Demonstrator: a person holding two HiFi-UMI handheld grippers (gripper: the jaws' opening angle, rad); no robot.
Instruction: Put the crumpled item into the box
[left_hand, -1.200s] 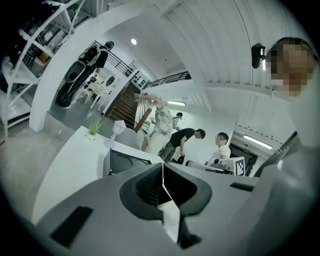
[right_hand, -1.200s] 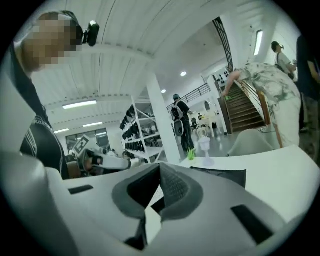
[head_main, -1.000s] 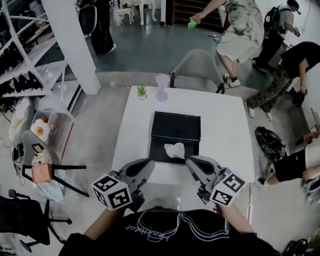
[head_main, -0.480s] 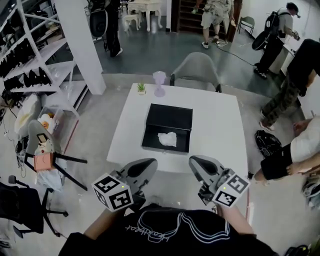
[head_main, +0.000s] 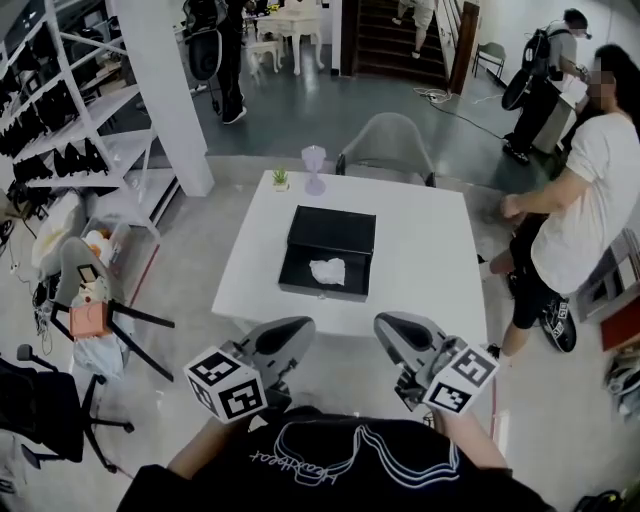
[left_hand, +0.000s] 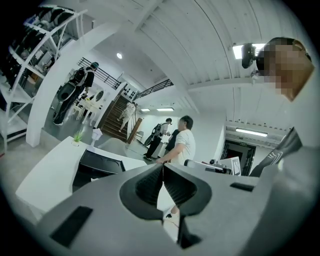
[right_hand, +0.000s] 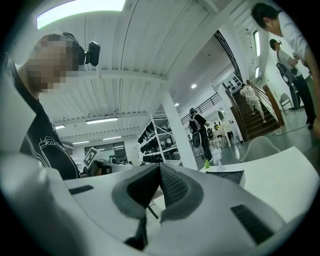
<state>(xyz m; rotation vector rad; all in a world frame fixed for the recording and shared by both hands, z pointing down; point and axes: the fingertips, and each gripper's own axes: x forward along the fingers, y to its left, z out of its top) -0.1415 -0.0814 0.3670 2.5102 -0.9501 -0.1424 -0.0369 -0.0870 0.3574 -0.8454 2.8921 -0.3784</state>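
A crumpled white item (head_main: 327, 270) lies inside the open black box (head_main: 345, 231) on the white table (head_main: 425, 260). My left gripper (head_main: 299, 326) and right gripper (head_main: 386, 326) hang side by side near my chest, well short of the table's front edge. Both are shut with nothing between their jaws. In the left gripper view the box (left_hand: 97, 166) shows on the table (left_hand: 47, 172) beyond the left gripper (left_hand: 163, 166). The right gripper view shows the right gripper (right_hand: 160, 166) with jaws together, tilted upward, and the box (right_hand: 226, 176) at the right.
A small potted plant (head_main: 281, 178) and a pale vase (head_main: 314, 169) stand at the table's far edge. A grey chair (head_main: 388, 146) sits behind the table. A person in a white shirt (head_main: 580, 205) stands close to the table's right side. Shelving (head_main: 60, 120) and a stool (head_main: 85, 300) are at left.
The head view has drawn back, so the table and box look smaller and farther. People in the background have moved; one in white now stands by the table's right side. Both grippers keep their places.
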